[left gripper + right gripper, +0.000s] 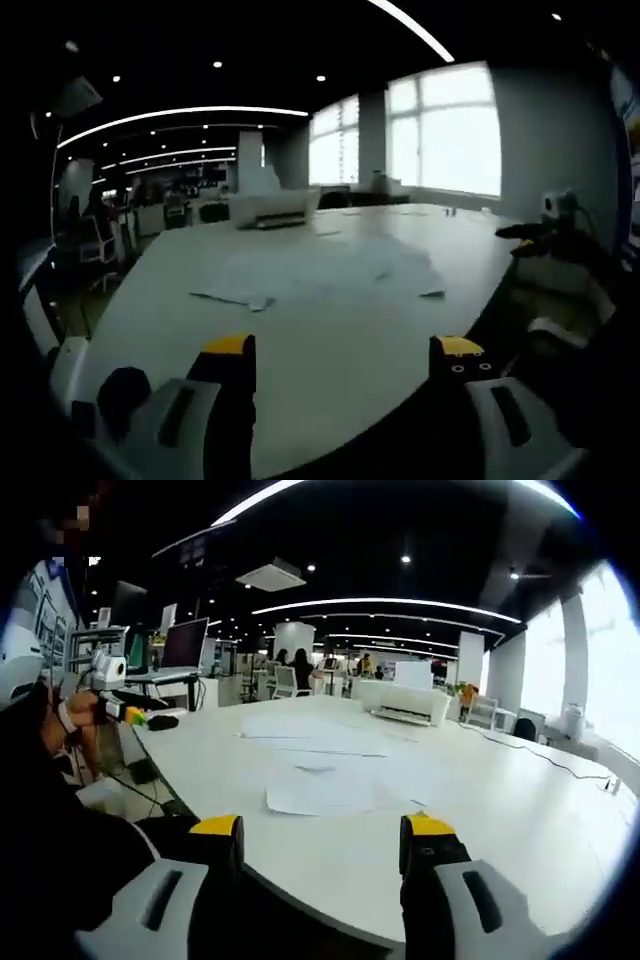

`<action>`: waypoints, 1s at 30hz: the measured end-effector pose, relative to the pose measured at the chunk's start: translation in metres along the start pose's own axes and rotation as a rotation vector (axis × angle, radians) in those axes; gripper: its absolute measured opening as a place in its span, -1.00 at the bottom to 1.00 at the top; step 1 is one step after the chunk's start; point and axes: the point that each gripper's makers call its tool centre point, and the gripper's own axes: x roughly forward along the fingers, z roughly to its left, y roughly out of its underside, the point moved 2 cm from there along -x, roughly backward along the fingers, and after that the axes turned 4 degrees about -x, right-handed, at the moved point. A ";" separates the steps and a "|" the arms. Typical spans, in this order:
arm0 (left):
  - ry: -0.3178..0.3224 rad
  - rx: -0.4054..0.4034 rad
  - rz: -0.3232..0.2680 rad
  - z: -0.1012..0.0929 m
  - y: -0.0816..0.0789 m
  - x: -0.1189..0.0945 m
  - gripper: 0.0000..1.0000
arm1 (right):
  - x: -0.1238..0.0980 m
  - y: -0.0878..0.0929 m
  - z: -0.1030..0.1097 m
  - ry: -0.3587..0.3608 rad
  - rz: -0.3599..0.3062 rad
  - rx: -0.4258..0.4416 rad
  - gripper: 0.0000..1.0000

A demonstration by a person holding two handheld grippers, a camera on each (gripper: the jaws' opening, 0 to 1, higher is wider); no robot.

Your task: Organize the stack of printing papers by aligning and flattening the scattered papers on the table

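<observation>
I hold my left gripper (342, 350) at the near edge of the table (340, 340), jaws spread apart and empty; my right gripper (318, 832) sits likewise at its near edge, jaws apart, holding nothing. The scattered papers (330, 268) lie in a loose, overlapping spread across the middle of the table, toward the far side, well apart from both grippers; in the right gripper view the papers (325, 780) fan out with one sheet nearest the edge I face. A white printer (272, 208) stands beyond them at the far edge. The sheets are thin, flat, white and rectangular, with corners lifting slightly off the surface; the tabletop is smooth, matte, pale and rounded at its rim. Risk, in my judgement: white on white gives poor contrast, so I may misjudge a sheet's edge and pinch only one layer or crease a raised corner. The smooth top offers little friction, so pushing from one side alone may slide the sheets apart or off the edge instead of squaring them; both grippers should close in from opposite sides.
</observation>
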 end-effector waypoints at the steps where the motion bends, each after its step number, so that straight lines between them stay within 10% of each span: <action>1: -0.001 0.001 0.000 0.000 0.000 0.000 0.46 | 0.001 -0.001 0.000 -0.003 -0.005 0.002 0.16; 30: 0.011 0.009 0.002 -0.005 0.004 0.001 0.46 | 0.044 -0.007 0.020 -0.076 -0.035 -0.005 0.13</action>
